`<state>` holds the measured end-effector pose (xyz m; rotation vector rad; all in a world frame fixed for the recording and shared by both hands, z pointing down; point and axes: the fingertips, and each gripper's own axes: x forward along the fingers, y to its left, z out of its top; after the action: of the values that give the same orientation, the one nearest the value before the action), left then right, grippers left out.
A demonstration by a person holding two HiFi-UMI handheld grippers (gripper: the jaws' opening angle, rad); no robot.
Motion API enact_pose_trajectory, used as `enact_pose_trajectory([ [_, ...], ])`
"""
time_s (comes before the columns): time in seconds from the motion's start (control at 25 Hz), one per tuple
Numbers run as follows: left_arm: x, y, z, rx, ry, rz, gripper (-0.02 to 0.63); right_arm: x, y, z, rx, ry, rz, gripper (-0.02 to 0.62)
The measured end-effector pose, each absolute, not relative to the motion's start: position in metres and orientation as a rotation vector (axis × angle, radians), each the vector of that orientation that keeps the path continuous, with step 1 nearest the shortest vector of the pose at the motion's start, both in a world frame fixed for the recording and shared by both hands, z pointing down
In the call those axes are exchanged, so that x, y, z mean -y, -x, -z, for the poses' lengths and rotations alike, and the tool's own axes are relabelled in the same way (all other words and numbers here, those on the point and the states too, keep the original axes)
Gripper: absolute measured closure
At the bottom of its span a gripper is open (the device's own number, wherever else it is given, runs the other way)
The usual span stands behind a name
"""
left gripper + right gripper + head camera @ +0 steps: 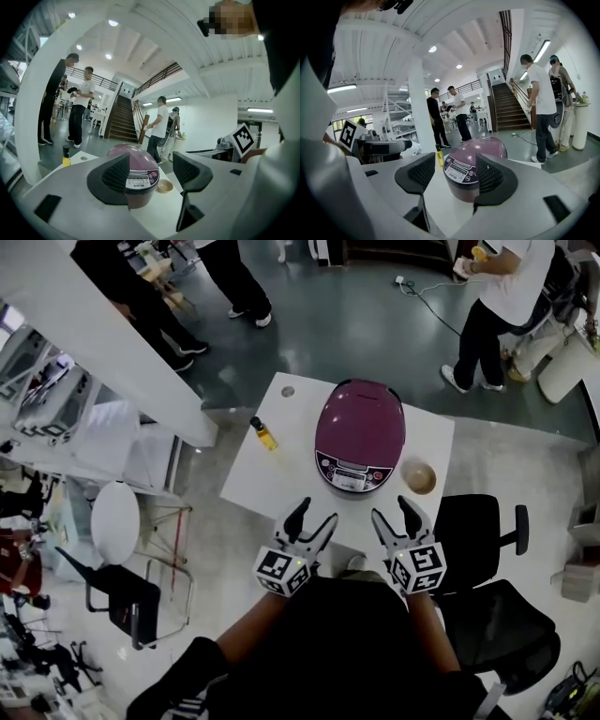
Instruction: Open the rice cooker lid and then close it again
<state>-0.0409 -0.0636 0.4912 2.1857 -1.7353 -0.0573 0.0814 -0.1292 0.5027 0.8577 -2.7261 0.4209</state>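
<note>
Glossy plum-purple rice cooker (360, 432), domed oval shell, lid down. Placed on the right half of the white square surface (272, 484), closer to the far edge. Silver-grey control panel (352, 472) with small buttons on its sloped front, facing the near edge.

Small round tan bowl (419, 476), smooth, just beside the cooker's front right, close to the right edge. Small bottle (263, 433) of yellow liquid with a black cap, upright, near the left edge, well apart from the cooker. Flat grey round disc (288, 391) at the far left corner.

Left gripper (316, 513): at the near edge, jaws wide apart, nothing between them, touching nothing. Black wedge-shaped pads with a ribbed grid face, on a matt grey body. Cooker visible past the gap in the left gripper view, not in contact.

Right gripper (392, 508): also at the near edge, just short of the control panel, jaws spread equally wide, empty. Same ribbed black pads. Cooker front framed between them in the right gripper view, clear of both.

Black-and-white marker cubes on top of both, pointing back at the holder.
</note>
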Motion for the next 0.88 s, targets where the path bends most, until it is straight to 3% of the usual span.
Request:
enact_pose_trajectory([
  [0.32,0.074,0.054,-0.496,1.723,-2.205,0.052,0.342,0.142,-0.057,-0.509,2.728,-0.833,-0.455,0.369],
  [0.44,0.081,0.065,-0.497,1.694,-2.218,0.06,0.342,0.149,-0.043,-0.507,2.718,-0.872,-0.437,0.498],
  [0.56,0.085,0.073,-0.502,1.649,-2.228,0.062,0.342,0.151,-0.031,-0.509,2.697,-0.883,-0.439,0.583],
  [0.88,0.108,0.105,-0.512,1.588,-2.247,0.081,0.342,0.17,0.001,-0.535,2.589,-0.872,-0.422,0.595],
])
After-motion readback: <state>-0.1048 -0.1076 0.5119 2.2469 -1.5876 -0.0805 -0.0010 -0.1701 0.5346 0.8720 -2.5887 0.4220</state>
